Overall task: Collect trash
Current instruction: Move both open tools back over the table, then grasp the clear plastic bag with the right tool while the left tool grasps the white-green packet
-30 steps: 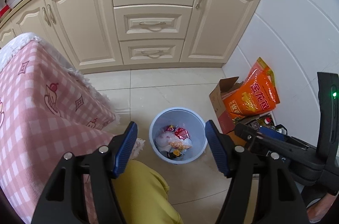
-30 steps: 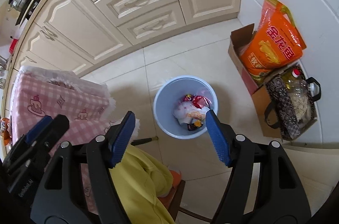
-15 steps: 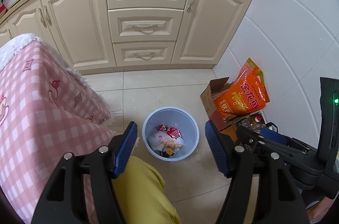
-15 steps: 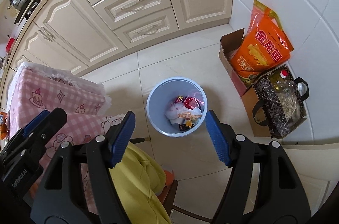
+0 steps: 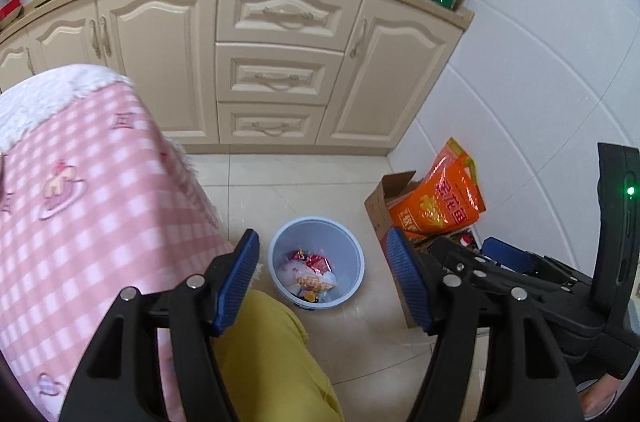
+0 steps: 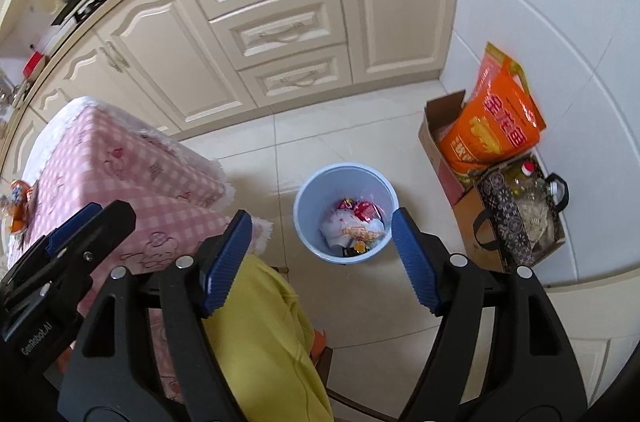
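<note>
Below both tools: a pale blue bin (image 5: 316, 264) stands on the tiled floor, framed between each pair of blue pads, well below them.
Bin contents: crumpled wrappers (image 5: 310, 272), red, white and orange, lie at the bottom; from the right wrist view the same wrappers (image 6: 358, 226) show.
Left gripper (image 5: 322, 280): jaws spread wide, nothing between them.
Right gripper (image 6: 320, 256): jaws also spread wide and empty.
What has changed: over the last second both cameras rise and pull back from the bin, so it looks smaller and more of the cream cabinets (image 5: 276, 62) and the worktop comes into view; both jaws keep the same wide gap.
Meaning for the task: judging by empty tools drawing away from a bin that already holds trash, a drop seems finished and the next piece must be sought elsewhere.
Left of the tools: a table under a pink checked cloth (image 5: 92, 198), with a yellow cloth (image 6: 260, 338) just below the pads.
Right of the tools: a cardboard box (image 6: 440, 138) holding an orange bag (image 6: 496, 126) against the white tiled wall.
</note>
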`<state>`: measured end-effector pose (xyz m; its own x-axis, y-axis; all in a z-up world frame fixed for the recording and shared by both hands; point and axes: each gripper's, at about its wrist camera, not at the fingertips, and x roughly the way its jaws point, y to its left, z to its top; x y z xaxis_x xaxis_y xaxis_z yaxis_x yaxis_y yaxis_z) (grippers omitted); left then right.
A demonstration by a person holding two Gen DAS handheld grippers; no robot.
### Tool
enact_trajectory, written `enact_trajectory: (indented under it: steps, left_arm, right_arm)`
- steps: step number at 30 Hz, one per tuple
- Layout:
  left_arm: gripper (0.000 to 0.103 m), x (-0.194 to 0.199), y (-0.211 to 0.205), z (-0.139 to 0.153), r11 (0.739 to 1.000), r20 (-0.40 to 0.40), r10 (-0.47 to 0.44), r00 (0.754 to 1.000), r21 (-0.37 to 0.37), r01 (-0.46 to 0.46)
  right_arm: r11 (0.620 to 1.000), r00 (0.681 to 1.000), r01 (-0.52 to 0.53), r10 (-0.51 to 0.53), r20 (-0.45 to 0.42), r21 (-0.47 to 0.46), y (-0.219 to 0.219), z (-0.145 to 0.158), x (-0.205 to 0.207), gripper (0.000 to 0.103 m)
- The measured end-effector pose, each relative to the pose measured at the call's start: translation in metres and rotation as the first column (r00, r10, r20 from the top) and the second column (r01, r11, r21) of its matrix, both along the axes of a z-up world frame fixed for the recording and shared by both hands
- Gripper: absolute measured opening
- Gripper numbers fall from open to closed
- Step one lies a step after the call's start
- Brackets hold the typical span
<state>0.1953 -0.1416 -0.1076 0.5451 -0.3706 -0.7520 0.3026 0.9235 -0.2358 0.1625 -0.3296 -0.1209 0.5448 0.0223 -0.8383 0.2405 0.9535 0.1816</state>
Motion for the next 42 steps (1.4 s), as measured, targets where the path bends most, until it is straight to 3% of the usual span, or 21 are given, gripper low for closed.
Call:
enact_trajectory:
  steps: [12,20,25,31,42]
  left_arm:
    - [0.066,-0.026,0.097,0.036,0.991,0.071,0.109,0.992,-0.091,-0.102]
    - [0.066,-0.034,0.173,0.044,0.971,0.071,0.218,0.973,-0.121,-0.208]
    - [0.067,-0.037,0.226,0.043,0.942,0.054,0.317,0.947,-0.137,-0.307]
    - [0.067,-0.038,0.291,0.041,0.891,0.033,0.437,0.899,-0.15,-0.428]
    - [0.067,-0.038,0.37,0.035,0.829,-0.009,0.534,0.845,-0.192,-0.526]
  right_arm:
    - [0.987,0.988,-0.132,0.138,0.067,-0.087,0.096,0.043,-0.001,0.077]
    - [0.961,0.963,-0.241,0.254,0.091,-0.136,0.17,0.063,0.007,0.079]
    - [0.934,0.934,-0.327,0.343,0.102,-0.142,0.22,0.073,0.018,0.08]
    - [0.891,0.888,-0.434,0.448,0.102,-0.135,0.277,0.079,0.037,0.08]
    - [0.805,0.8,-0.583,0.592,0.1,-0.108,0.368,0.084,0.066,0.08]
